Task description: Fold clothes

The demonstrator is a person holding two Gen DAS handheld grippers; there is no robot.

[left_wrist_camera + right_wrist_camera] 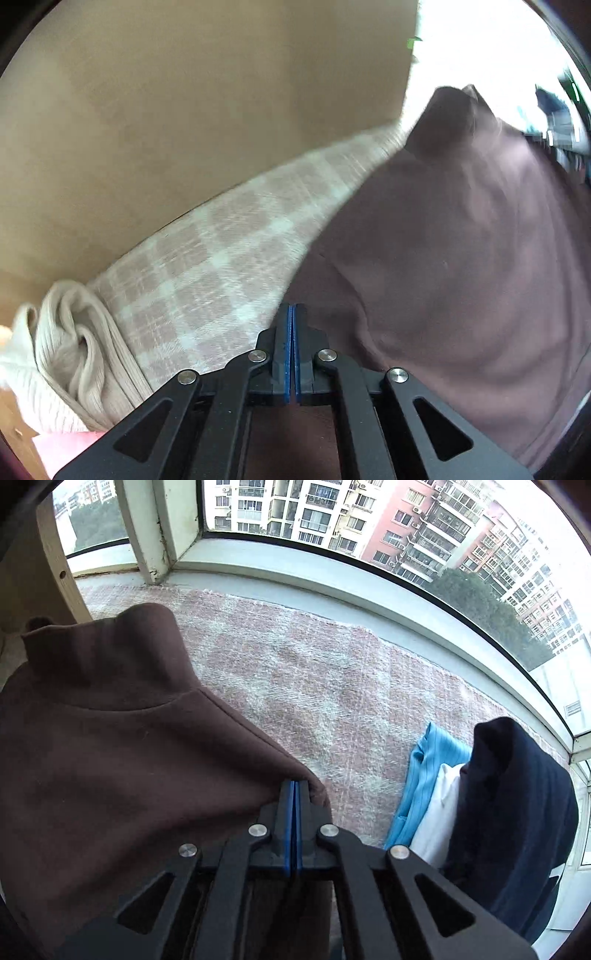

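A brown high-necked garment fills the right of the left wrist view, and its edge runs into my left gripper. The blue pads are pressed together with brown cloth hanging beneath them. In the right wrist view the same garment spreads to the left, its collar standing up at the far end. A corner of it is pinched in my right gripper, which is shut. The garment lies over a pink-and-white checked blanket.
A crumpled cream knit garment lies left of the checked blanket, below a tan panel. A pile of blue, white and navy clothes sits at the right. A grey window sill borders the blanket's far side.
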